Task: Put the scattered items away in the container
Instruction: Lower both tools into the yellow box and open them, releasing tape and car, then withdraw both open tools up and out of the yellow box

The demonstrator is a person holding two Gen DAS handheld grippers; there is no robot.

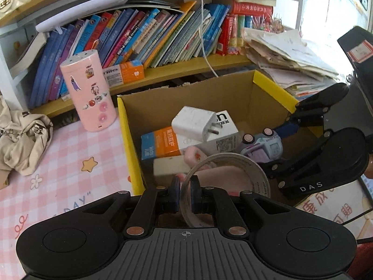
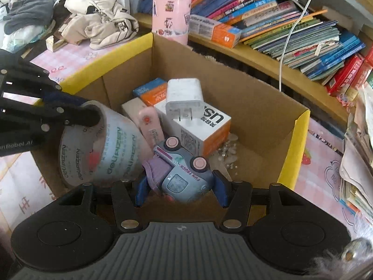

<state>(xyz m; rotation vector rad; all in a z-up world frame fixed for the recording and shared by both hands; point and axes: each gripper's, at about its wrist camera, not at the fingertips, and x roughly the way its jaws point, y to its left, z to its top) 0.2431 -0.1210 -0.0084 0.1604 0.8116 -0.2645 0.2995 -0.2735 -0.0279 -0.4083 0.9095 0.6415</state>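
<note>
Left gripper (image 1: 185, 194) clamped on tape roll (image 1: 223, 186) wall, inside cardboard box (image 1: 186, 93) near edge. Right gripper (image 2: 180, 192) fingers apart around toy truck (image 2: 184, 170); only the right view shows free floor toward box's right wall.

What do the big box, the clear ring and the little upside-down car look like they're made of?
Box: brown corrugated cardboard, matte, with a torn fuzzy rim and yellow edges.
Tape roll: probably clear glossy plastic film; printed lettering shows through its wall.
Toy car: apparently moulded plastic, smooth, pastel, with pink wheels.
</note>
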